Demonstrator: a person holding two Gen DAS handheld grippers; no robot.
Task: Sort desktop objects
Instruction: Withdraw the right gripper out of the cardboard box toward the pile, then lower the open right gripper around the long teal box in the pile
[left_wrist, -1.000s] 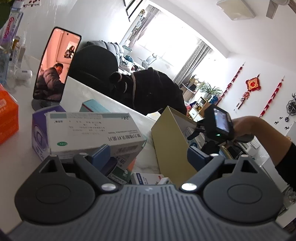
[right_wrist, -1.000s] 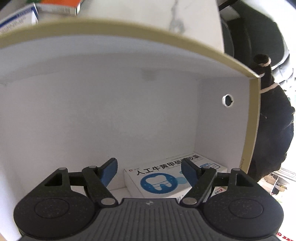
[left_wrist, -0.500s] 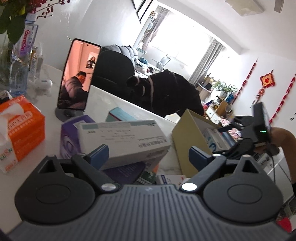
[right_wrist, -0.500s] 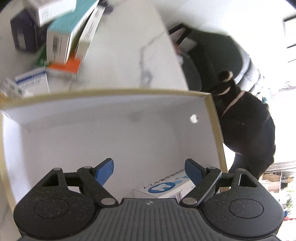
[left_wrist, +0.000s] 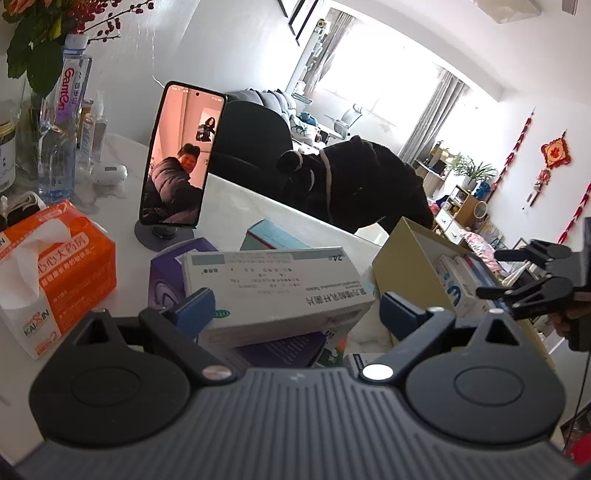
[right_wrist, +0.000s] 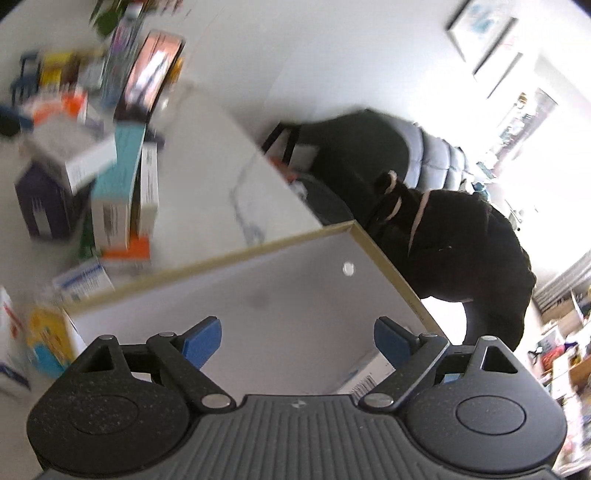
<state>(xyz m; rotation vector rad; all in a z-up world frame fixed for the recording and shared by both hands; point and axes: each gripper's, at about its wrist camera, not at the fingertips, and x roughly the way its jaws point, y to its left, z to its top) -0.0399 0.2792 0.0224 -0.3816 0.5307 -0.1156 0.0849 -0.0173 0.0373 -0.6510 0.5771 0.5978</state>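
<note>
The left gripper (left_wrist: 295, 308) is opening, its jaws either side of the white medicine carton (left_wrist: 273, 288) without pressing it; the carton tops a pile of boxes mid-worktop (left_wrist: 236, 199), beside the open storage box (left_wrist: 410, 266); likely light, stiff and crushable, best pinched across its long flat sides; the right gripper (right_wrist: 297, 338), also opening, holds nothing above that box.

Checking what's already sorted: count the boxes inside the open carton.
1 seen for sure: a white box with a blue tooth picture against the carton's near wall. Something red-and-blue shows behind it; more may be hidden.
</note>
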